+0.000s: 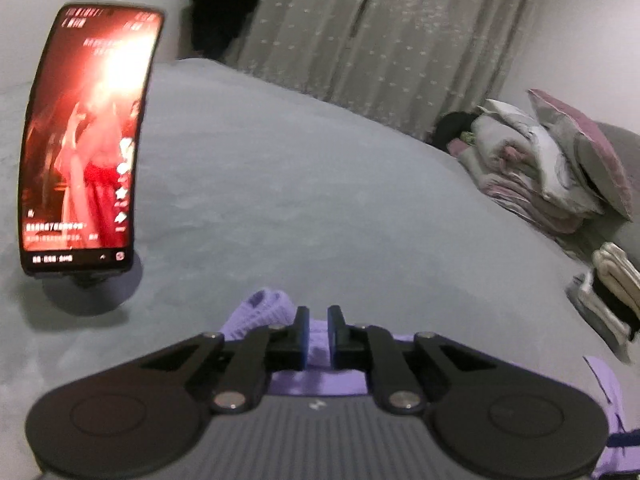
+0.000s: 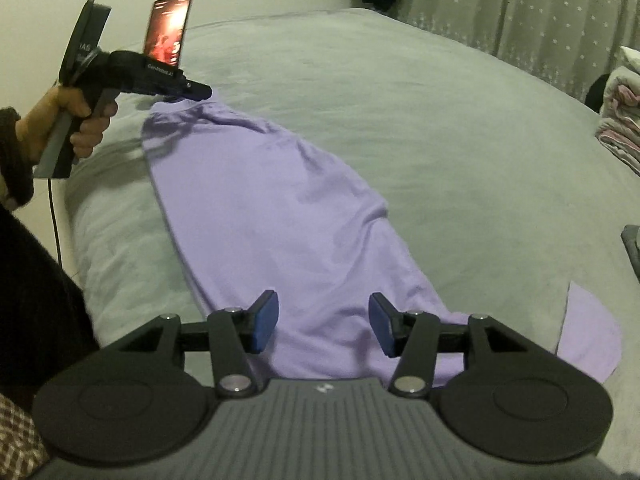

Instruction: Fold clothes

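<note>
1. A bedroom: a wide grey bed serves as the folding surface, with patterned curtains behind it and a heap of bedding and pillows at the far side.
2. A phone stands upright on a small stand on the bed, its screen lit red; it sits well clear of the garment, so it seems placed for watching rather than for the work.
3. The lilac garment lies stretched lengthwise across the bed, folded into a long narrow strip, one end near the phone, the other under the right gripper.
4. The left gripper has its jaws nearly together with lilac cloth bunched between them; it appears to pinch the far end, which looks lifted slightly off the bed, probably to keep the strip taut and straight.
5. The right gripper hovers over the near end with jaws spread wide, holding nothing; the gap spans the cloth, likely lined up to take that end.
6. A small pile of folded clothes rests at the bed's edge, suggesting finished pieces are set aside there.
</note>
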A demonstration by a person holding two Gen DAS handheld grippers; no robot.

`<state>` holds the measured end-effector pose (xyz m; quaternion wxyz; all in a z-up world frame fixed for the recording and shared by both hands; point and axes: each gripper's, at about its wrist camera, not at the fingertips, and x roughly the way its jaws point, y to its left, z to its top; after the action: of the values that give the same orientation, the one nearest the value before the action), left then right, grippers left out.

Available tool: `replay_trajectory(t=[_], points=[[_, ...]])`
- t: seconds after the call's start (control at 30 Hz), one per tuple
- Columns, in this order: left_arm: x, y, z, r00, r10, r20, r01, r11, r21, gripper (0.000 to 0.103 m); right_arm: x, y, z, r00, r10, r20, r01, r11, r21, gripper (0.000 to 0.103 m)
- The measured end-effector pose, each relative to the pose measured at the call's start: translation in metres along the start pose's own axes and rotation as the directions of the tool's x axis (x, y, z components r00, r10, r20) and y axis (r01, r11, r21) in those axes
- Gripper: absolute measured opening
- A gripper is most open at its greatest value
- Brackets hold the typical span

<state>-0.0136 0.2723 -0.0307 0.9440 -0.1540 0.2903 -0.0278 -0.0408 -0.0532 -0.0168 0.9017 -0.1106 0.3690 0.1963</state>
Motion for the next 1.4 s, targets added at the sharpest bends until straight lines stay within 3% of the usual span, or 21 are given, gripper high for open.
replay_trajectory(t=[0.1,0.2,0.3,0.47,0.67,0.83,1.03,1.23,1.33,1.4], points=[[0.012,0.012,-0.004,0.990,0.139,-0.012,-0.139,0.990,-0.010,0.002,0.007,-0.008,0.004,1.000,-0.013,0.001,0.013,1.000,0.027,0.054],[0.012,0.022,-0.003,0.975,0.220,-0.016,-0.220,0.975,-0.023,0.003,0.009,-0.020,0.008,0.999,-0.033,0.005,0.032,0.997,0.071,0.054],[0.003,0.027,-0.001,0.978,0.206,-0.017,-0.207,0.976,-0.068,0.003,0.012,-0.034,0.014,0.999,-0.053,0.012,0.051,0.990,0.128,0.054],[-0.018,0.016,0.005,0.982,0.190,0.018,-0.189,0.980,-0.059,0.006,0.023,-0.053,0.024,0.996,-0.088,0.018,0.083,0.978,0.193,0.054],[-0.032,-0.011,0.006,0.996,0.081,0.028,-0.081,0.997,-0.017,0.016,0.041,-0.067,0.030,0.996,-0.088,-0.005,0.086,0.963,0.256,0.054],[-0.019,-0.038,-0.009,0.996,-0.063,-0.057,0.063,0.998,-0.007,0.018,0.048,-0.071,0.034,1.000,-0.031,0.002,0.029,0.953,0.301,0.054],[-0.001,-0.066,-0.028,0.975,-0.170,-0.145,0.174,0.985,0.015,0.018,0.056,-0.069,0.038,0.999,0.035,0.011,-0.036,0.947,0.320,0.054],[0.018,-0.077,-0.030,0.934,-0.292,-0.208,0.279,0.956,-0.087,0.018,0.065,-0.069,0.040,0.997,0.079,0.021,-0.081,0.932,0.353,0.053],[0.027,-0.078,-0.034,0.910,-0.339,-0.237,0.310,0.938,-0.152,0.018,0.069,-0.070,0.039,0.995,0.095,0.036,-0.102,0.924,0.370,0.044],[0.033,-0.082,-0.034,0.900,-0.358,-0.249,0.319,0.930,-0.184,0.020,0.070,-0.072,0.039,0.993,0.107,0.051,-0.118,0.918,0.379,0.024]])
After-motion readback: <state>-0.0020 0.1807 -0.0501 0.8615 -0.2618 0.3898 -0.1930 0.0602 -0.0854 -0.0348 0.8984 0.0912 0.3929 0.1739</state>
